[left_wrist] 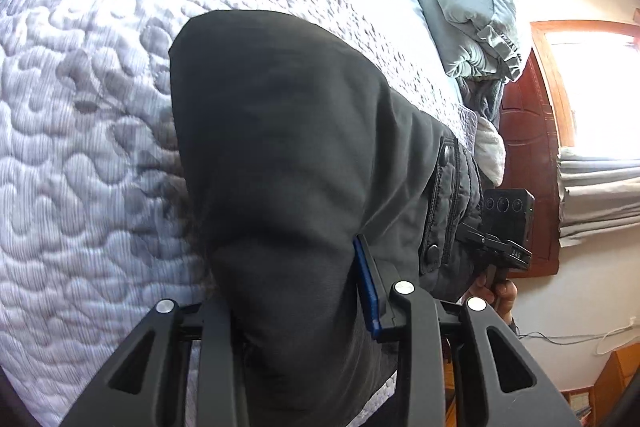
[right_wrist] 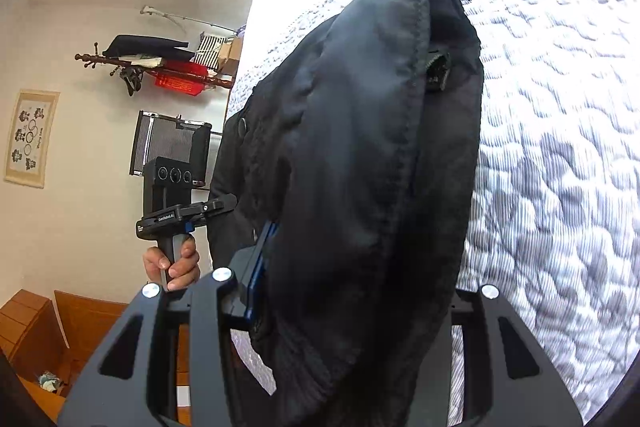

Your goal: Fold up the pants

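Observation:
The black pants (left_wrist: 300,147) hang in a thick bunch over the quilted bed (left_wrist: 80,147). A waistband strip with snap buttons (left_wrist: 444,151) shows on their right side. My left gripper (left_wrist: 292,287) is shut on the cloth, and its blue pad (left_wrist: 366,287) presses the fabric. In the right wrist view the pants (right_wrist: 360,167) fill the middle, seam edge upward. My right gripper (right_wrist: 360,267) is shut on them, blue pad (right_wrist: 260,267) against the cloth. Each view shows the other gripper, held by a hand (right_wrist: 172,263), close beside the pants.
A folded grey-blue duvet (left_wrist: 464,7) lies at the bed's far end, with a wooden door (left_wrist: 524,167) and bright window (left_wrist: 592,83) beyond. Opposite stand a coat rack (right_wrist: 156,67), a heater (right_wrist: 172,143), a wall picture (right_wrist: 30,139) and low wooden furniture (right_wrist: 40,327).

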### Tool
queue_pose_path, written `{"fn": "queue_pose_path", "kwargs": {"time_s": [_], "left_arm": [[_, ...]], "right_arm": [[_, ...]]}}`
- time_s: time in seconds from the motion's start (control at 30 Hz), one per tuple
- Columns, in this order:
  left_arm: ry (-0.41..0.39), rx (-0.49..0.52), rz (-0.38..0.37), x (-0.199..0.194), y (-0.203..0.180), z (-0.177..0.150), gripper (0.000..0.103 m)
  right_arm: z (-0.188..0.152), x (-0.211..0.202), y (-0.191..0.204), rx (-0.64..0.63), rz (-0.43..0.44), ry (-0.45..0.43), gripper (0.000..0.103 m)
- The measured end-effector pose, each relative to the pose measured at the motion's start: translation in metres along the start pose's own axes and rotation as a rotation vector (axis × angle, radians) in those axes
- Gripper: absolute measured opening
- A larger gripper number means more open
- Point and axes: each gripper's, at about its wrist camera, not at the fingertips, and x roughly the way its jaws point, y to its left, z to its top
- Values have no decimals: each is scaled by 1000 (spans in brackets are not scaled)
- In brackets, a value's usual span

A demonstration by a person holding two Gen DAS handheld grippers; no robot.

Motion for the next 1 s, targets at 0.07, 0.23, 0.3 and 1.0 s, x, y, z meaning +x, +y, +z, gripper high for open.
{"fn": "queue_pose_path", "kwargs": {"time_s": [0.07,0.23,0.3,1.0], "left_arm": [[2,-17,6,3,11,9,33],[-3,-21,-23,8,26,9,34],[-9,-27,-40,8,29,6,34],[-185,-46,126,-36,18,-31,67]], "right_arm": [[6,6,-7,12,-9,11,44],[1,11,-27,39,-26,30,47],[-4,11,-27,34,-28,38,49],[-23,-26,-17,32,-138,-57,67]]}}
